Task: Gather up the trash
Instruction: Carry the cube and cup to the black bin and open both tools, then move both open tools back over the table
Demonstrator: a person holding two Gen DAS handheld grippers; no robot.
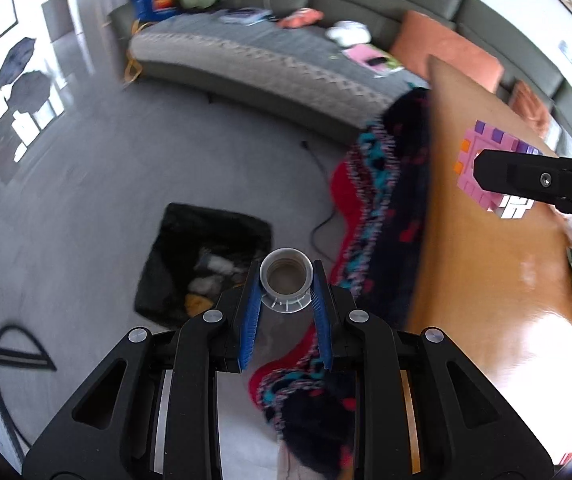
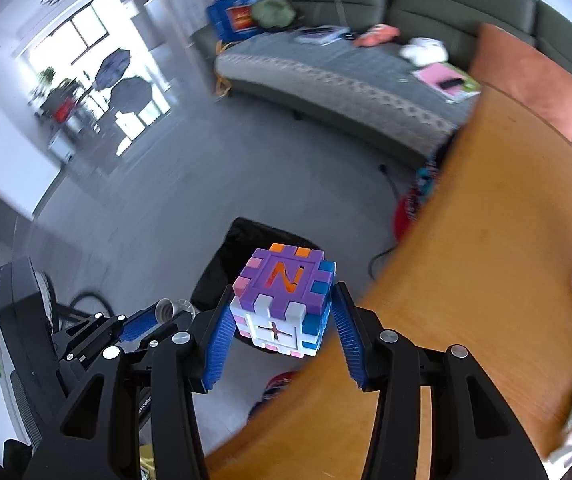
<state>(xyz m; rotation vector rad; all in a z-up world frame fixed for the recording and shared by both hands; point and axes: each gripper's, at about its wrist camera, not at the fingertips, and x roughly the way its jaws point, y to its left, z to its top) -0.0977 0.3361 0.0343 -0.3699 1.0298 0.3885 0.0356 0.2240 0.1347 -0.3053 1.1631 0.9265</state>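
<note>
Two grippers are loaded. The left gripper (image 1: 286, 290), nearly closed, pinches the neck of a clear bottle (image 1: 286, 280) at lower centre of the left view, just right of the black trash bag (image 1: 214, 236) on the floor. The right gripper (image 2: 282, 316) clamps a foam puzzle cube (image 2: 284, 300) partway open, over the bag's edge. Releasing early could drop either one onto the floor or the rug (image 1: 382, 200) beside the table (image 1: 486, 260).

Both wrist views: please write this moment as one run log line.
left tool: grips bottle | right tool: grips cube | bag: open below
</note>
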